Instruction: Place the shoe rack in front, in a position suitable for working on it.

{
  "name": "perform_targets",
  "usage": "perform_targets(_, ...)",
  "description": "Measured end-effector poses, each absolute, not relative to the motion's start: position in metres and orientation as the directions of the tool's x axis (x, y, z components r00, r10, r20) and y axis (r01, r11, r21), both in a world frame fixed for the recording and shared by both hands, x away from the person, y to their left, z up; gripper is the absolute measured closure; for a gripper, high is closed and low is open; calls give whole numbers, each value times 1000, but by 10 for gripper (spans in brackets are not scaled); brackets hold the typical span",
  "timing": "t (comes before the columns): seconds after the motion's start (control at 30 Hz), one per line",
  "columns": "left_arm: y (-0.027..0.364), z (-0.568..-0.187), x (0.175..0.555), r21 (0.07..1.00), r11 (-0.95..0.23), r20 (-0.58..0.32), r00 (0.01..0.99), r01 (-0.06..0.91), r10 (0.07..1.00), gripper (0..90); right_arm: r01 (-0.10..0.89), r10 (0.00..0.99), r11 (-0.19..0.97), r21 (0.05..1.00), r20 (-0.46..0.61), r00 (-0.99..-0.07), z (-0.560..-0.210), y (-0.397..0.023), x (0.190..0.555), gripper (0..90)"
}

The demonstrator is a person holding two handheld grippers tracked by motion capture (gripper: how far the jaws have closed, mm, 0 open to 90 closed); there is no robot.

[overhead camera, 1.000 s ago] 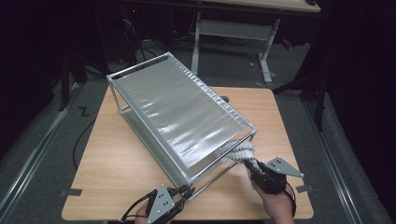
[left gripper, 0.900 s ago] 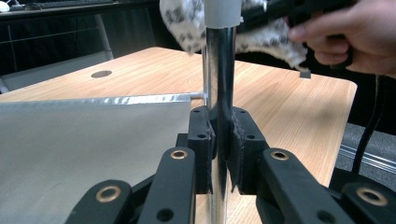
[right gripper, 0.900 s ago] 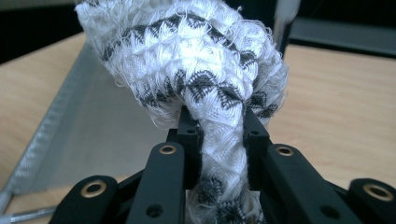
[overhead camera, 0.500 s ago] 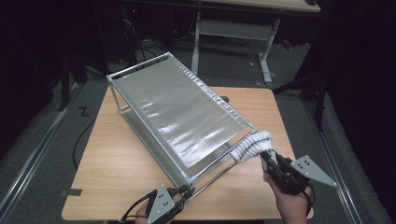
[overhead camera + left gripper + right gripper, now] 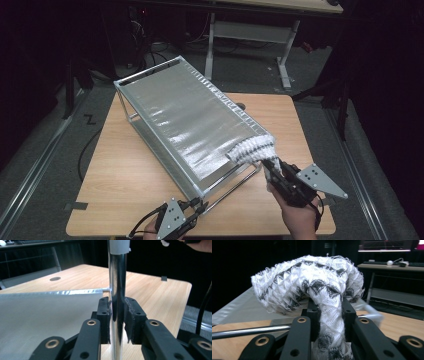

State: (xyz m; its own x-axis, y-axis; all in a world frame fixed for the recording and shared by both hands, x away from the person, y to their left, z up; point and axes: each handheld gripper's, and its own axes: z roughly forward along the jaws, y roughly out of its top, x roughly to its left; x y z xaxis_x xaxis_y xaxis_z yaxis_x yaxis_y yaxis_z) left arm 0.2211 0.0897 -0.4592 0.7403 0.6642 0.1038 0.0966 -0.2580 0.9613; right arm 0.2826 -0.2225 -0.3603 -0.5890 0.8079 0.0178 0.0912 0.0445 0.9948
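Cloth (image 5: 252, 147): white with black zigzags, soft and fluffy – up at the rack's near corner, about 4 o'clock on the table, lifted off the wood and flopping over the corner of the silver top.

Right claw (image 5: 270, 170): pinched nearly shut on the cloth's lower end, coming in from 5 o'clock. From its own camera, cloth (image 5: 312, 282) bunched tight between the two black pads and drooping over the top like a mushroom. Held low, likely so the loose end can be laid on the shelf.

Rack (image 5: 190, 120): shiny metal frame with a silver mesh top, set slantwise from 10 o'clock to 4 o'clock on the table. Looks tipped, with the far end higher.

Pole (image 5: 117, 277): chrome leg of the rack, upright between the left claw's pads.

Left claw (image 5: 117, 307): at 6 o'clock by the table's near edge, jaws just been opening a little – pole between them, pads just beside it, no longer squeezing hard. Probably there to keep the rack from sliding while the cloth goes on.

Table (image 5: 125, 175): light wood, dark floor all round.

Watch out for: fluffy threads catching on the rack's corner.
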Motion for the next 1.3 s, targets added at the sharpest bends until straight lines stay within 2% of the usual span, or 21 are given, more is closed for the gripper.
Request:
perform_targets(0.1, 90, -465, 216, 955, -281, 126, 731, 94, 671, 667, 90, 781, 67, 994, 4, -624, -364, -211, 276, 759)
perform_targets(0.2, 91, -477, 216, 960, -262, 108, 721, 104, 685, 645, 87, 752, 84, 993, -6, -659, -366, -198, 268, 758)
perform_targets(0.33, 87, -484, 218, 950, -296, 133, 723, 102, 677, 683, 64, 714, 109, 992, -33, -699, -367, -181, 256, 759)
perform_targets(0.5, 89, -489, 221, 954, -268, 89, 730, 132, 677, 793, 43, 685, 168, 985, -85, -723, -373, -167, 244, 760)
perform_targets(0.7, 90, -489, 222, 956, -255, 70, 735, 143, 674, 805, 42, 659, 219, 975, -117, -743, -382, -155, 238, 762)
perform_targets(0.83, 90, -489, 222, 956, -258, 74, 735, 141, 674, 803, 28, 663, 243, 970, -145, -734, -384, -154, 236, 761)
perform_targets(1.0, 89, -489, 222, 956, -259, 75, 736, 139, 673, 803, 50, 691, 237, 970, -132, -711, -383, -162, 244, 760)
perform_targets(1.3, 90, -489, 222, 955, -259, 71, 737, 144, 672, 804, 95, 775, 203, 975, -101, -623, -385, -191, 270, 760)
